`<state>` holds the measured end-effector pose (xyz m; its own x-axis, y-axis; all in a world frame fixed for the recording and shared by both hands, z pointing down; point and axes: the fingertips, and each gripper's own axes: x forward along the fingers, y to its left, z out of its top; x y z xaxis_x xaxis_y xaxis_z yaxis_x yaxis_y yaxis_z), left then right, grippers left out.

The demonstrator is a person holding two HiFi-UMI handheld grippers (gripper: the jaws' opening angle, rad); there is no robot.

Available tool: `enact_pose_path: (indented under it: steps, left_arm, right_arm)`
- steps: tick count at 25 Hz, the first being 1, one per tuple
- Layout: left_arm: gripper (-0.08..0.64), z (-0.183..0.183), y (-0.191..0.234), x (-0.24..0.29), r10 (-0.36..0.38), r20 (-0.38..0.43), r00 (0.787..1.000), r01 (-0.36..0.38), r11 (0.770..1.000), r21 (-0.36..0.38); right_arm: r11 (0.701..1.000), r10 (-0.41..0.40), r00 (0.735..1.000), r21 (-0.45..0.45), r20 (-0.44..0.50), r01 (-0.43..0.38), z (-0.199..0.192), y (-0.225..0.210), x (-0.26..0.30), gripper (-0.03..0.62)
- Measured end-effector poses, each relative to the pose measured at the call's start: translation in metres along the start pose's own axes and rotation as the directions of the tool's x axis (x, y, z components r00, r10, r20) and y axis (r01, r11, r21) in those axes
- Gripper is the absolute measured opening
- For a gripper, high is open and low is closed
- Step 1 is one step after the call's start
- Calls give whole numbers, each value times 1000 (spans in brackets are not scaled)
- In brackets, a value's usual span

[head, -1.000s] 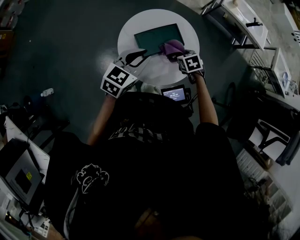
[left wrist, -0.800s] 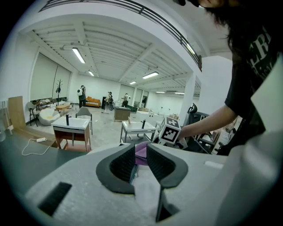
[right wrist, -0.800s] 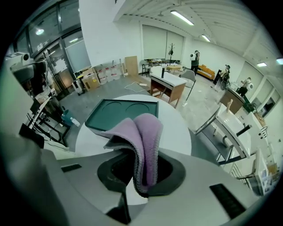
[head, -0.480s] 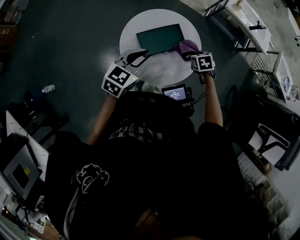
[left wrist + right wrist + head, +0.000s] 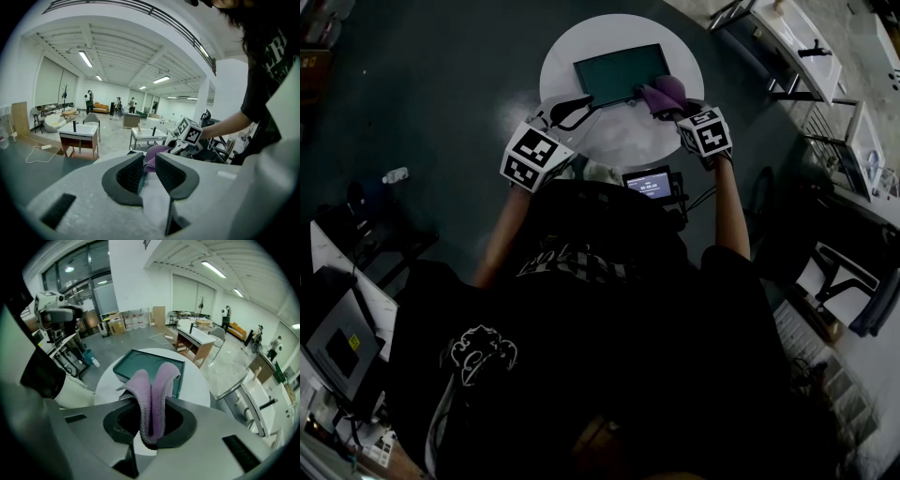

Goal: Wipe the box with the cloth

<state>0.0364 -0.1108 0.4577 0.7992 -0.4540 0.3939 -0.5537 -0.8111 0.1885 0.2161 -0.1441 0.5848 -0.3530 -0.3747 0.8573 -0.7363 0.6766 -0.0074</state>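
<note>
The cloth, clamped in the right gripper, has been drawn leftward on the box, whose edge is pinched by the left gripper; wiping is judged unfinished.

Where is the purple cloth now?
In the head view, the right claw holds the purple cloth at the near right corner of the flat green box.

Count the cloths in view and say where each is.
1. The purple cloth is clamped in the right hand-held gripper, at the near right corner of the box; no other shows.
</note>
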Motion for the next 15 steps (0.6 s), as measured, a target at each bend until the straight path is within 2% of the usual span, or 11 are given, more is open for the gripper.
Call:
enact_pose_path:
  steps: [4,8,11,15]
  left_arm:
    - [75,-2,1,-2,-12,-3,1000,12,1000,0]
    - [75,-4,0,-3,-25,-6,1000,25,1000,3]
    - [75,-6,-1,-3,-34,-11,999,34,999,5]
    - [75,-8,1,-9,-37,-12,999,37,999,5]
  right_arm:
    - [983,85,996,-164,-16,-86,10,40,1,55]
    - [941,153,987,-298,-53,-162,12,75,14,55]
    - [898,195,977,-383,-91,-215,15,98,26,55]
    - [824,265,952,-477,-151,-305,19,134,44,55]
